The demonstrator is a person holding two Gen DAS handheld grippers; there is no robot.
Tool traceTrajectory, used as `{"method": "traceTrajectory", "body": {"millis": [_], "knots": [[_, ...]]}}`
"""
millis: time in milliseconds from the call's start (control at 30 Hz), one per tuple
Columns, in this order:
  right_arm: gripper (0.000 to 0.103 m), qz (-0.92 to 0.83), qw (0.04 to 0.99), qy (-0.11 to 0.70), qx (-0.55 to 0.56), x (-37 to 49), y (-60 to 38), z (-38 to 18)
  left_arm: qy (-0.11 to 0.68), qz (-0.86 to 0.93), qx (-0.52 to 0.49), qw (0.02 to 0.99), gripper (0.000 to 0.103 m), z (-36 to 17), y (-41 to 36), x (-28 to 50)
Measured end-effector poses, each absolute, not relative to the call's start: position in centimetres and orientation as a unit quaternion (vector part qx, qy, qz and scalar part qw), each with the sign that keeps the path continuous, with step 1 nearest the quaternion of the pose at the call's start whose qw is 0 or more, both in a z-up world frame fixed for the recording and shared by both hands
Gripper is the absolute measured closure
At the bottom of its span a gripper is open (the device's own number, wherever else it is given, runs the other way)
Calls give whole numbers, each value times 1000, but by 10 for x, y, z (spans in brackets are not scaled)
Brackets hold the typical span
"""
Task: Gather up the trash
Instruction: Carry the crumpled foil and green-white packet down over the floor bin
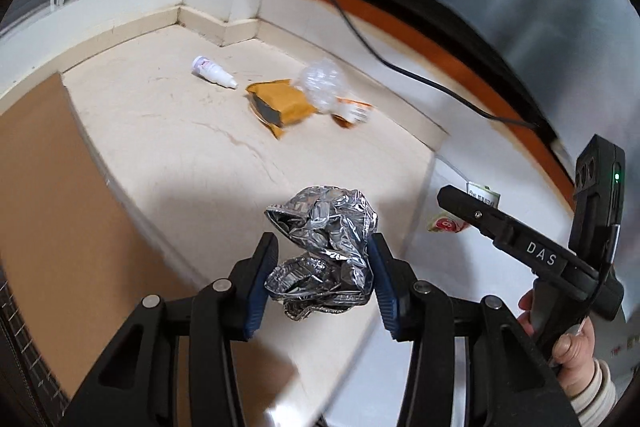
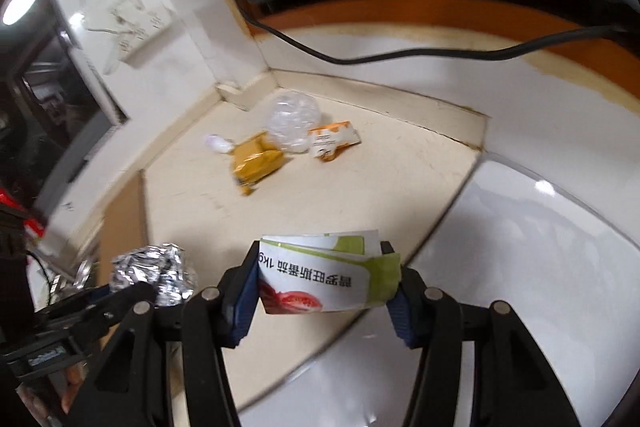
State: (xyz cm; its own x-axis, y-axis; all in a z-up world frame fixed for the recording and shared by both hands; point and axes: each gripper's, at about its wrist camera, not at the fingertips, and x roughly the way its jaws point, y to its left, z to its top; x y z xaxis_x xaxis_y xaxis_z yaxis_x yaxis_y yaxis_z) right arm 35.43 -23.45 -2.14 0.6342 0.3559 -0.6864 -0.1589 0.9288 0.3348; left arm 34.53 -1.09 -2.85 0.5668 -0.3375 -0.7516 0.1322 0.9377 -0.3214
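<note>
My left gripper (image 1: 322,273) is clamped on a crumpled ball of silver foil (image 1: 324,227), the blue pads pressing into both its flanks so the loose wad keeps its shape and cannot slip out while it hangs clear of the floor. My right gripper (image 2: 324,279) is closed on a folded tomato-print package (image 2: 326,277), pinched across its width with the fold standing up between the jaws; held that way the flat card stays stiff instead of flopping. Both pieces are lifted off the cream floor (image 1: 168,131), which I judge means they are ready to be carried to wherever the trash goes. I see no bin, bag or other container in either view, so I cannot say where that is or what it already holds. Farther out, near the corner of the wall, more trash lies on the floor: a small white bottle (image 1: 212,71) on its side, a yellow padded envelope (image 1: 278,105), a clear crumpled plastic bag (image 1: 322,83) touching it, and an orange-and-white sachet (image 2: 333,140) just beside that.
</note>
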Motion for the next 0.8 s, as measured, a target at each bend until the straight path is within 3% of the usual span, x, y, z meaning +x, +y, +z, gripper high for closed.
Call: {"method": "traceTrajectory", "body": {"millis": [467,800], "knots": [[48,223,883,388,140,176,-222,-2,422,-142,-78,892,59,2,-20,177],[48,224,881,409,82,96,-196,-63,461,-116,-53,878,59,-80,-14,103]]}}
